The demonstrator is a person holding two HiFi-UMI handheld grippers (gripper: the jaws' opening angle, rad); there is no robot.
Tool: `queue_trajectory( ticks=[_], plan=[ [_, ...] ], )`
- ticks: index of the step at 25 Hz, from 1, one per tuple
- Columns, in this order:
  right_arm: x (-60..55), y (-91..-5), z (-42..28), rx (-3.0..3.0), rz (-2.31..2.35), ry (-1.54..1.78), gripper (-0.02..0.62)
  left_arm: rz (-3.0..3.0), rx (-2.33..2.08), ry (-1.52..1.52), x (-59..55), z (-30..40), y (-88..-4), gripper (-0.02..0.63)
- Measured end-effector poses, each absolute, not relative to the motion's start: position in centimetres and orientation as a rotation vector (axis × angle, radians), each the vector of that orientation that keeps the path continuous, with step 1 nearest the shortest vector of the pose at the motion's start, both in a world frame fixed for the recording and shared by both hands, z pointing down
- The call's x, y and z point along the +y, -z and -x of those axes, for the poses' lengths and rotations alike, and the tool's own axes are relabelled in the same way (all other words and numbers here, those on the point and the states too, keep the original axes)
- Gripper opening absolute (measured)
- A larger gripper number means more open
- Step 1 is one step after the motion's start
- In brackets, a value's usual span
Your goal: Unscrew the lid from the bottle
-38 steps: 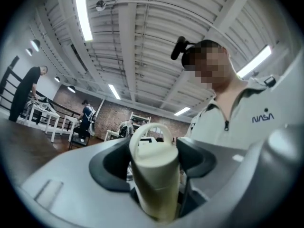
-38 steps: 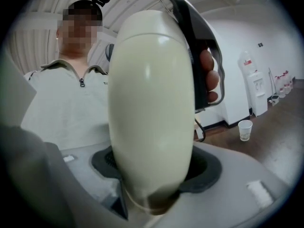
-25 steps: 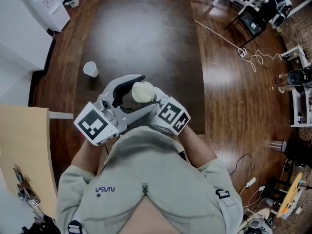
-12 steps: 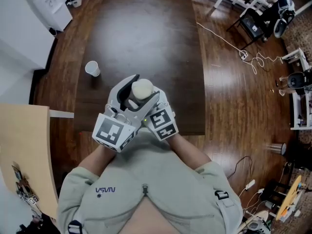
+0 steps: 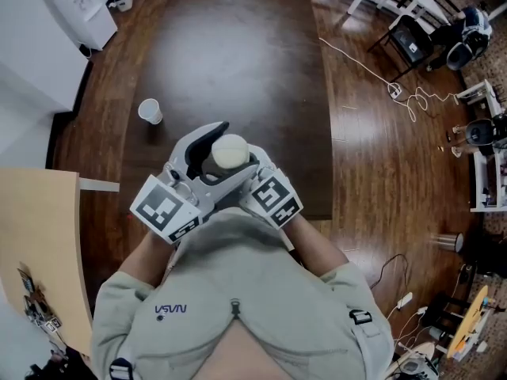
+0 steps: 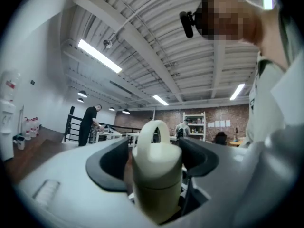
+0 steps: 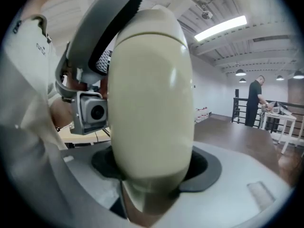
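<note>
A cream bottle (image 5: 230,150) is held up in front of the person's chest, over the near edge of a dark table (image 5: 238,62). In the right gripper view its body (image 7: 152,94) fills the middle, with my right gripper (image 7: 152,171) shut on its lower part. The cream lid (image 6: 156,161), topped by a loop handle, stands between the dark pads (image 6: 107,164) of my left gripper (image 6: 155,161). Those jaws are opening and small gaps show beside the lid. From the head view, the left gripper (image 5: 226,150) reaches around the bottle's end and the right gripper (image 5: 252,171) sits just below it.
A white paper cup (image 5: 148,112) stands at the table's left edge. A light wooden board (image 5: 40,244) lies to the left and a white dispenser (image 5: 71,6) stands far left. Cables (image 5: 396,85) trail on the floor at right. A person (image 6: 90,125) stands far off.
The left gripper swung right around the bottle's end, then back to the left. The bottle and the right gripper shifted only slightly.
</note>
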State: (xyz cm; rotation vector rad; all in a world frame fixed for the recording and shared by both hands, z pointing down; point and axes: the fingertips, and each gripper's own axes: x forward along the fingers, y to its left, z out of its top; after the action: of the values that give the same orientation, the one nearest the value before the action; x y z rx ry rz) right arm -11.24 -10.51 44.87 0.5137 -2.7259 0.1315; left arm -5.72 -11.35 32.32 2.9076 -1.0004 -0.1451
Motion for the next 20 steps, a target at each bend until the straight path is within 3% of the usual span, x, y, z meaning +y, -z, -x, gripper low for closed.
queue_trajectory(
  ticks=[12, 20],
  plan=[
    [-2.5, -41.5, 10.8, -2.754, 0.403, -0.28, 0.304, -2.968, -0.1, 0.236, -6.1, 6.2, -29.9, 0.367],
    [0.7, -41.4, 10.5, -2.653, 0.698, -0.281, 0.304, -2.961, 0.144, 0.228, -4.9, 6.1, -29.0, 0.364]
  ],
)
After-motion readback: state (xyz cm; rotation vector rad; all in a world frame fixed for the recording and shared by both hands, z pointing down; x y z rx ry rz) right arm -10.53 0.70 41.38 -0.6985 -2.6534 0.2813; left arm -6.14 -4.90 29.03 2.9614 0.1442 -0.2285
